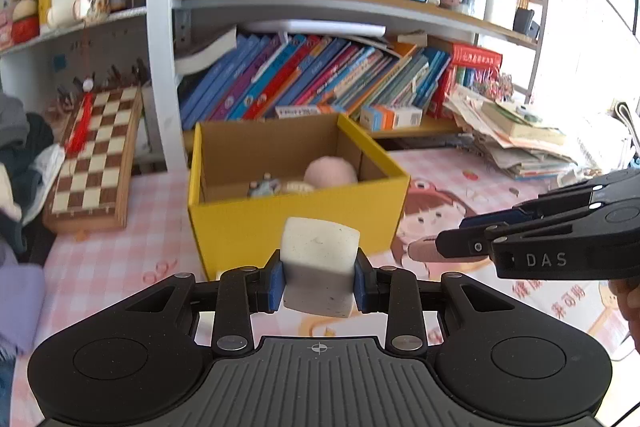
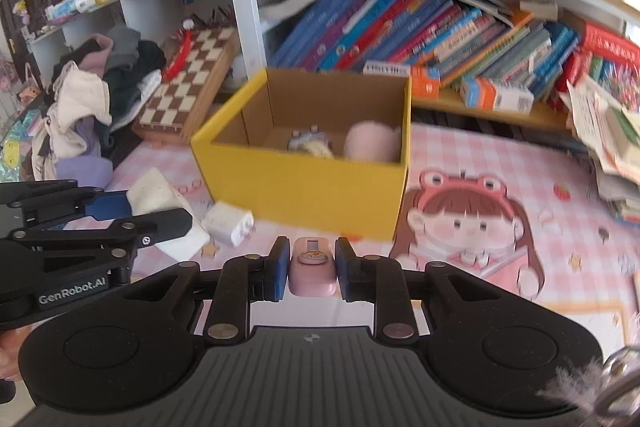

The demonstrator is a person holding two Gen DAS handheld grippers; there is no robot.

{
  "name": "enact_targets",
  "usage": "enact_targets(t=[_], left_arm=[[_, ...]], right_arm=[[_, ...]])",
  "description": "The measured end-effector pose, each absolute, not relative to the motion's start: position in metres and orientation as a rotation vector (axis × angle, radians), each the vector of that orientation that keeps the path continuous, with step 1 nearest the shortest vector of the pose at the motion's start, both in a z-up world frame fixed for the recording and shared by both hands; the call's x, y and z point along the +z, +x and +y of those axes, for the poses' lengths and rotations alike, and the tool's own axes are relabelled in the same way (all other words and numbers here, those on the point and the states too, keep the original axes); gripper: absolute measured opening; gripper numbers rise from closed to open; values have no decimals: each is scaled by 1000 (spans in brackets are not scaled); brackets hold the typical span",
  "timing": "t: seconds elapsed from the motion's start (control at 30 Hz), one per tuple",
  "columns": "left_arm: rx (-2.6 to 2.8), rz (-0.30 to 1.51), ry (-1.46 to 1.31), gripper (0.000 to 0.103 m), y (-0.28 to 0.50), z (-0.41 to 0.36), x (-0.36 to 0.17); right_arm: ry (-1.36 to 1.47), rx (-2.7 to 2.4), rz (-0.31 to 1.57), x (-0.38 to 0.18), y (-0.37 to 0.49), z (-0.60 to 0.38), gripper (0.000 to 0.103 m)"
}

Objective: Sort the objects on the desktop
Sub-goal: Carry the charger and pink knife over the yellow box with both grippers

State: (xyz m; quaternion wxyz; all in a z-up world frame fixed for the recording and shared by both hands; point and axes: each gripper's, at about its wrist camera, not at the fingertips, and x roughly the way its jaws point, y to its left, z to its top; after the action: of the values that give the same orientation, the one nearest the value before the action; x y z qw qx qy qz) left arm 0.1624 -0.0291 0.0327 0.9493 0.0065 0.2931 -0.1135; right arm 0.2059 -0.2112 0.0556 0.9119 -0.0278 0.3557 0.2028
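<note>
We see the left gripper (image 1: pixel 319 277) closed on a white block (image 1: pixel 318 263), its blue pads bearing on the block's two side faces, with the yellow box (image 1: pixel 296 223) at 12 o'clock beyond it. The block looks like a large eraser: light, slightly yielding and matt, so we judge that a flat-face pinch low on the sides should hold without slip. The right gripper (image 2: pixel 312 269) is closed on a small pink object (image 2: pixel 313 269), held by its long sides; its smooth rounded shell looks rigid and light, and we judge it more likely to squirt out if pinched near an end. In the right wrist view the box stands at 12 o'clock, already holding a pink rounded item (image 2: pixel 372 141) and a small blue-grey toy (image 2: pixel 310 143). A white plug-like piece (image 2: pixel 229 223) lies on the pink desk mat (image 2: pixel 520 155) at 10 o'clock, just beside the box's near corner.
</note>
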Motion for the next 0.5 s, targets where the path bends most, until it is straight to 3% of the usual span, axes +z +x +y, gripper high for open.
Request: enact_targets(t=[0.5], left_arm=[[-193, 578, 44, 31, 224, -44, 47]], right_arm=[[-83, 489, 640, 93, 280, -215, 23]])
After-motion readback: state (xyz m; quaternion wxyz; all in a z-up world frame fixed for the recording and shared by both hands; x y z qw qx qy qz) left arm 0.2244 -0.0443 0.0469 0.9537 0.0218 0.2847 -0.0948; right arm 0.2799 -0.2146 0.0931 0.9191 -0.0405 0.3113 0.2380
